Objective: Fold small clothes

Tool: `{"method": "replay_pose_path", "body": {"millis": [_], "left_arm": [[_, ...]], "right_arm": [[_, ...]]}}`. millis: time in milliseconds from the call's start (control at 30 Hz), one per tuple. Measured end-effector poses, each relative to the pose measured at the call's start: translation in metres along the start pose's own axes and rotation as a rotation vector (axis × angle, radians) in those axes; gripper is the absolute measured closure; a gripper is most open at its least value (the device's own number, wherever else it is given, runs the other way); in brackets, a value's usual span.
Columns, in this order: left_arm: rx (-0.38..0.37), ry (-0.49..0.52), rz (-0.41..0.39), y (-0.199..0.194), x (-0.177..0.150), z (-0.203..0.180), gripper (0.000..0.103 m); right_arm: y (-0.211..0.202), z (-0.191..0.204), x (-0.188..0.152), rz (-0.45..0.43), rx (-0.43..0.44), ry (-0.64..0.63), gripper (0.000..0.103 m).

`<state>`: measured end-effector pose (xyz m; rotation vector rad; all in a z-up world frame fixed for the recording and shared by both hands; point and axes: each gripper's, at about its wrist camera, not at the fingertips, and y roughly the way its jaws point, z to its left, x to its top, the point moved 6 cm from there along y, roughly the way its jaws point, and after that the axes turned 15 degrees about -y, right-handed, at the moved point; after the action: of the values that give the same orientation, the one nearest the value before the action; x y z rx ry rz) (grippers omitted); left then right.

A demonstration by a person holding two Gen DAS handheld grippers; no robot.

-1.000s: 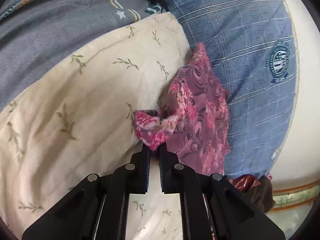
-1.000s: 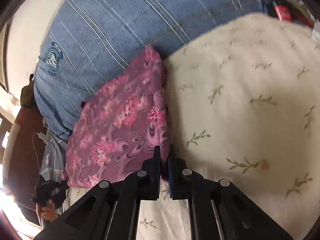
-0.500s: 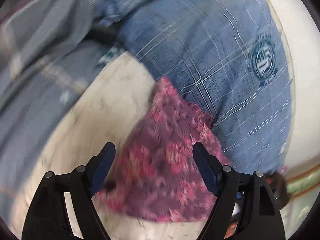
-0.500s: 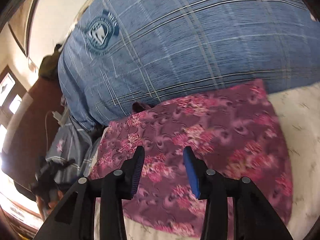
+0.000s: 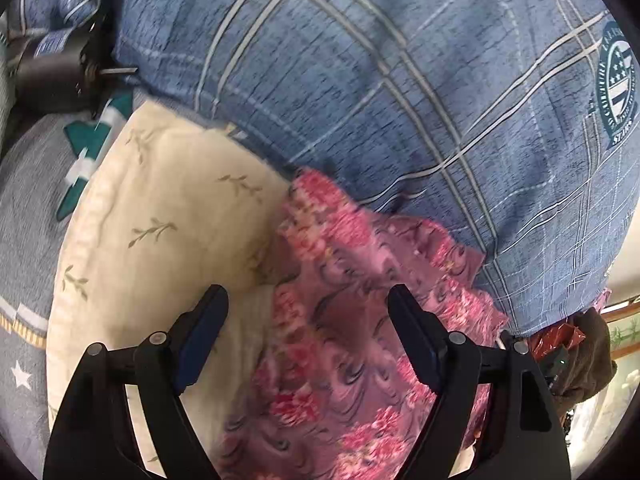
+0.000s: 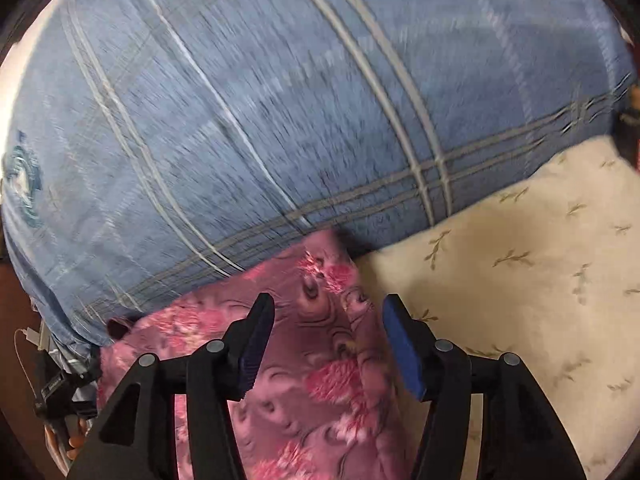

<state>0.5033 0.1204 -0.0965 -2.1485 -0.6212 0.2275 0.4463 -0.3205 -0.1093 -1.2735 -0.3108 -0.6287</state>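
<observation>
- The pink floral garment [image 5: 352, 320] lies folded on the cream leaf-print sheet [image 5: 168, 216], its far edge touching the blue plaid pillow [image 5: 400, 100].
- A second ago you pinched its edges; now both grippers have let go, so this fold looks finished.
- Your left gripper [image 5: 308, 304] is spread above its edge.
- Your right gripper [image 6: 328, 316] is spread over its corner.

Left black two-finger gripper with dark blue pads [image 5: 308, 296], jaws spread wide apart, nothing between them, pointing forward and down, right black two-finger gripper with bright blue pads [image 6: 328, 306], jaws also apart but a bit less wide, holding nothing
</observation>
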Motion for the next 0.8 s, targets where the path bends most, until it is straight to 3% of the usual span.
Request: {"method": "replay_pose_path", "body": {"millis": [33, 67, 100, 133, 167, 200, 300, 333, 400, 467, 500, 567, 600, 667, 733, 767, 800], "left_arm": [[-0.007, 0.009, -0.017, -0.002, 0.001, -0.004, 0.023], [-0.012, 0.022, -0.03, -0.005, 0.001, -0.007, 0.04], [-0.019, 0.043, -0.035, -0.007, 0.0, -0.012, 0.074], [-0.011, 0.068, -0.041, -0.008, 0.0, -0.016, 0.087], [0.004, 0.085, -0.064, -0.01, 0.002, -0.021, 0.096], [0.007, 0.108, -0.101, -0.015, 0.003, -0.025, 0.099], [-0.016, 0.135, -0.206, -0.027, 0.012, -0.036, 0.1], [-0.015, 0.128, -0.24, -0.028, 0.017, -0.036, 0.1], [0.076, 0.105, -0.259, -0.016, 0.026, -0.03, 0.1], [0.208, 0.087, -0.202, 0.01, 0.033, -0.015, 0.1], [0.241, 0.078, -0.183, 0.016, 0.034, -0.009, 0.1], [0.206, 0.056, -0.17, 0.007, 0.034, -0.003, 0.1], [0.148, 0.045, -0.169, -0.005, 0.032, -0.002, 0.099], [0.07, 0.04, -0.147, -0.028, 0.025, 0.0, 0.097], [0.01, 0.072, -0.125, -0.05, 0.01, -0.002, 0.078], [-0.003, 0.09, -0.119, -0.058, 0.001, -0.002, 0.055], [-0.006, 0.109, -0.109, -0.064, -0.011, -0.001, 0.041]], "right_arm": [[0.006, 0.003, 0.0, 0.0, 0.029, -0.006, 0.045], [0.008, 0.007, 0.001, -0.011, 0.034, -0.027, 0.058], [0.007, 0.01, 0.003, -0.026, 0.055, -0.045, 0.09], [0.004, 0.015, 0.005, -0.045, 0.096, -0.054, 0.097], [-0.003, 0.018, 0.007, -0.079, 0.127, -0.056, 0.097], [-0.015, 0.02, 0.01, -0.138, 0.153, -0.053, 0.097], [-0.036, 0.011, 0.015, -0.237, 0.197, 0.005, 0.098], [-0.033, 0.007, 0.017, -0.235, 0.192, 0.022, 0.098], [-0.017, -0.006, 0.009, -0.163, 0.143, 0.044, 0.097], [0.007, -0.014, -0.005, -0.039, 0.092, 0.061, 0.096], [0.009, -0.016, -0.009, -0.013, 0.08, 0.073, 0.089], [-0.002, -0.016, -0.014, -0.025, 0.057, 0.075, 0.087], [-0.011, -0.014, -0.014, -0.049, 0.056, 0.066, 0.086], [-0.035, -0.001, -0.02, -0.091, 0.133, 0.034, 0.086], [-0.059, 0.016, -0.035, -0.126, 0.219, -0.009, 0.081], [-0.066, 0.02, -0.041, -0.126, 0.235, -0.026, 0.076], [-0.073, 0.027, -0.054, -0.12, 0.25, -0.051, 0.072]]}}
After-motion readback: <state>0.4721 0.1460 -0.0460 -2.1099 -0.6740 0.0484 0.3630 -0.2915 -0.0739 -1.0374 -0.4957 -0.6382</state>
